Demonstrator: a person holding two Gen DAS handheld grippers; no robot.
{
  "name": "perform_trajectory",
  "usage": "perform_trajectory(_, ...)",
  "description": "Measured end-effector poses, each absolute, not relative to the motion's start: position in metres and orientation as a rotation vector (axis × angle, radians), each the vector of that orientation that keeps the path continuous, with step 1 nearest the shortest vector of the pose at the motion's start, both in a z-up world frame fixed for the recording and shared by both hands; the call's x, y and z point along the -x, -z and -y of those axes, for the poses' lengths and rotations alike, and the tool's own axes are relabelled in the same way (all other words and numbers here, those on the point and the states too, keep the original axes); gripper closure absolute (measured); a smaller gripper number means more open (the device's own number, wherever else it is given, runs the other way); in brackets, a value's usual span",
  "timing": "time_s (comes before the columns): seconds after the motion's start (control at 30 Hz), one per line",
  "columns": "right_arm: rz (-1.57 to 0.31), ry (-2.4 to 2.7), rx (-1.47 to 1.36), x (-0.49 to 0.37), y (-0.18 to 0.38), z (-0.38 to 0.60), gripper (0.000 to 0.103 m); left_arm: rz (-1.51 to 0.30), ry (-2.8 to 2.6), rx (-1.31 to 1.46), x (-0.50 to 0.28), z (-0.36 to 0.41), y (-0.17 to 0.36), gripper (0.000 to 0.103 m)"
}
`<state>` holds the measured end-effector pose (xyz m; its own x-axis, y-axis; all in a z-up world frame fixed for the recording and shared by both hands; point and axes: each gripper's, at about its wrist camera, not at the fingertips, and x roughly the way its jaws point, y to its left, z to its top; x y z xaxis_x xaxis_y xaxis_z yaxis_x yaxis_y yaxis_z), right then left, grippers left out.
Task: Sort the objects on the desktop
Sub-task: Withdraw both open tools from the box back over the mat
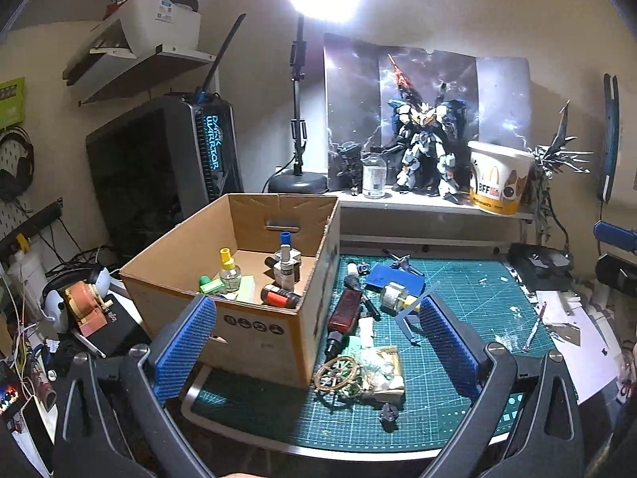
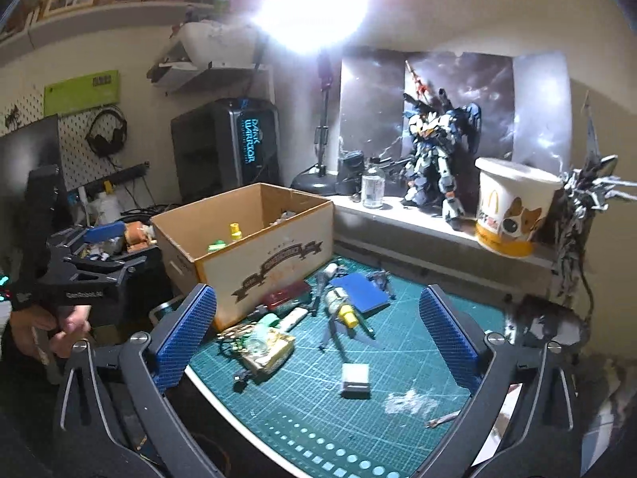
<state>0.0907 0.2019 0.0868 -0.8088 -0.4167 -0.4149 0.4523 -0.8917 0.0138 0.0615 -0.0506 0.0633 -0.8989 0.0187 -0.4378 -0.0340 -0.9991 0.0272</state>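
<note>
Clutter crowds a green cutting mat (image 1: 458, 378) beside an open cardboard box (image 1: 254, 330): red case (image 1: 344, 312), blue card (image 1: 394, 281), ship's-wheel model (image 1: 335, 374). Bottles stand inside the box. Both the left gripper (image 1: 318, 338) and right gripper (image 2: 318, 334) hang released, holding nothing.

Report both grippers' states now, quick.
Left gripper: open, holding nothing.
Right gripper: open wide, holding nothing.
</note>
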Motion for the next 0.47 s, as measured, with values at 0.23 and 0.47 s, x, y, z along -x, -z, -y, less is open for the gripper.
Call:
perform_trajectory(0.23, -0.105, 2.596, -0.575, -0.093, -0.083, -0.206, 0.000, -0.073, -3.023, 0.690, -0.060, 0.041, -0.064, 0.000)
perform_trajectory(0.47, -0.128, 2.609, -0.582, -0.093, -0.080, -0.209, 0.000, -0.074, -3.017, 0.695, -0.056, 0.036, -0.062, 0.000)
